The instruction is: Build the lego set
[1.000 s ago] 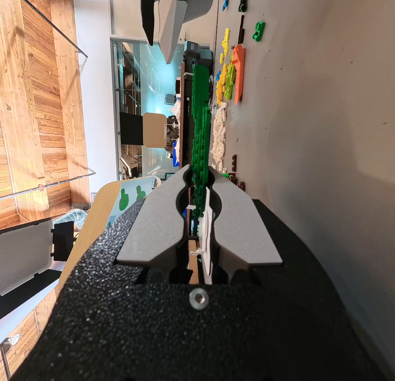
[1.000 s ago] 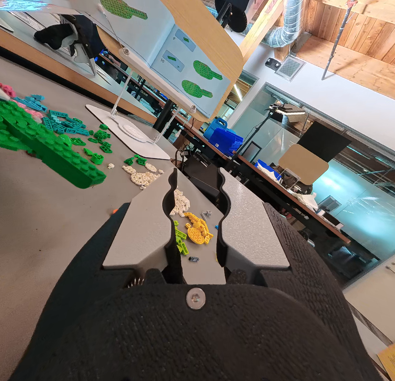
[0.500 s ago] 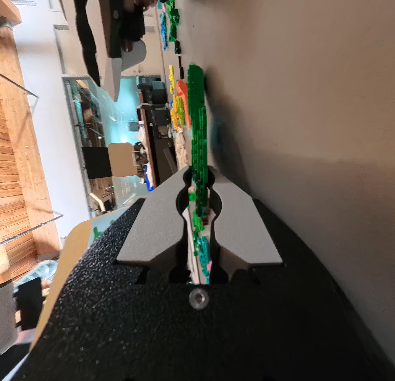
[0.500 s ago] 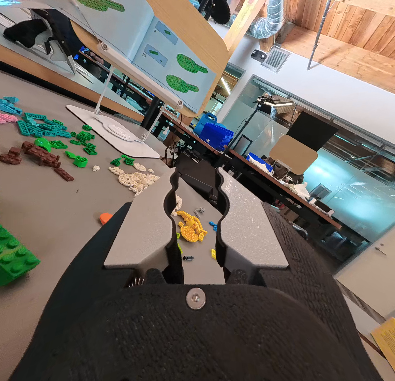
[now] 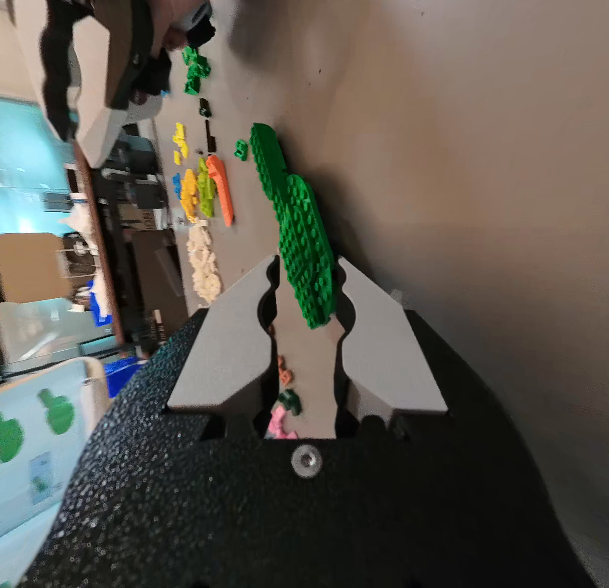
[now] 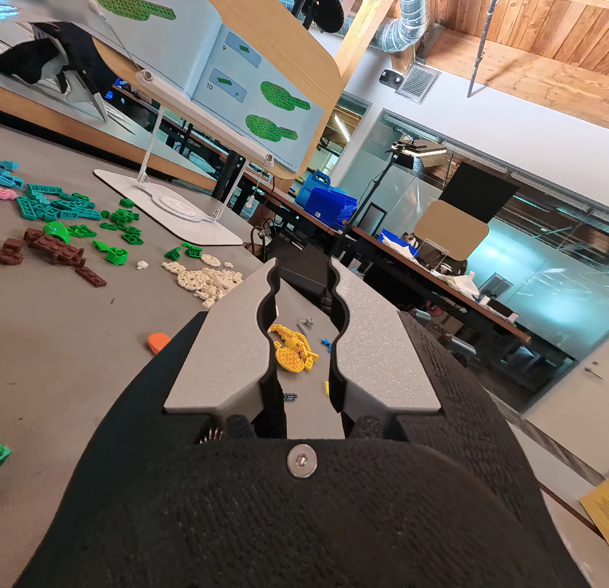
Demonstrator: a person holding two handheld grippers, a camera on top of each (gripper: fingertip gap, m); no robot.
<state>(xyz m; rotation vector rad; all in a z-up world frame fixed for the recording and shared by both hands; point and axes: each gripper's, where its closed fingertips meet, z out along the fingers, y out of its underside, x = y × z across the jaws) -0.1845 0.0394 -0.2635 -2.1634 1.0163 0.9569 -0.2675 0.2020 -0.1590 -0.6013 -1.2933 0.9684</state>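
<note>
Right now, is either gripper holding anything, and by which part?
Nothing held. Left gripper is open around the green plate assembly lying on the table; right gripper is open and empty.

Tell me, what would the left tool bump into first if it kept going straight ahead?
Probably the green studded plate: the left tool is open around its near end, which lies on the grey table.

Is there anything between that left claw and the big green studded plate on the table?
Nothing visible. The green plate lies on the grey table, its near end already between the left gripper's open fingers, close by the right-hand one, which do not appear to press on it. The orange piece and other loose pieces sit off to the side.
</note>
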